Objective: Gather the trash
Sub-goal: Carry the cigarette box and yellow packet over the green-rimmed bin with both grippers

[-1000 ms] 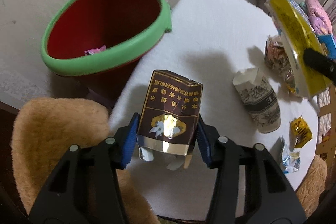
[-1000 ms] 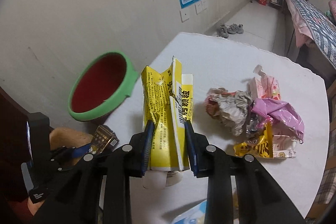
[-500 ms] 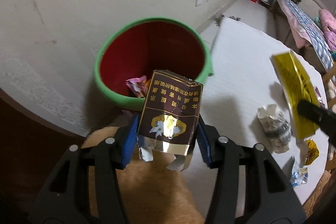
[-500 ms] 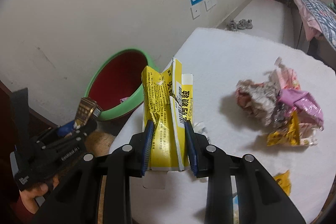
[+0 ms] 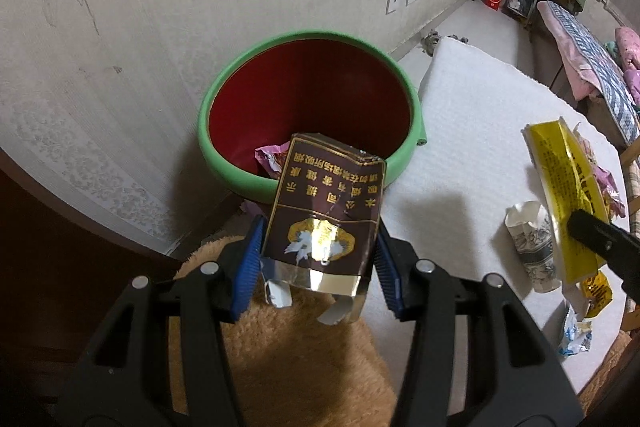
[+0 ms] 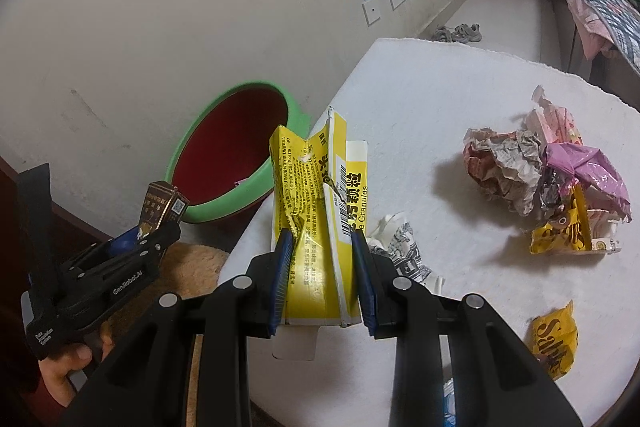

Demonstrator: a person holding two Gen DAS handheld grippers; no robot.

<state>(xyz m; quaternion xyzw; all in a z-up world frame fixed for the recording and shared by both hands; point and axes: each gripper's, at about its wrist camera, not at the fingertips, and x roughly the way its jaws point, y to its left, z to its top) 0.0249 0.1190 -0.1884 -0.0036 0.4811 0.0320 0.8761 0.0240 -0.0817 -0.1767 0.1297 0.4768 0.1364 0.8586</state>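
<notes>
My left gripper [image 5: 318, 263] is shut on a crumpled brown cigarette pack [image 5: 326, 215] and holds it just short of the near rim of the red bin with a green rim [image 5: 308, 107]. A pink wrapper [image 5: 270, 159] lies in the bin. My right gripper [image 6: 322, 281] is shut on a flattened yellow box [image 6: 316, 211] above the table's near left edge. The left gripper [image 6: 132, 255] and the bin [image 6: 236, 155] also show in the right wrist view, and the yellow box [image 5: 564, 187] in the left wrist view.
A white round table [image 6: 440, 115] carries a crumpled pile of wrappers [image 6: 548, 179], a crushed printed paper cup [image 6: 404, 251] and a yellow snack packet [image 6: 554, 335]. A tan furry chair seat [image 5: 288, 355] lies below my left gripper. The wall stands just behind the bin.
My left gripper has swung left from over the table to the bin with the brown pack. My right gripper has moved left toward the bin with the yellow box.
</notes>
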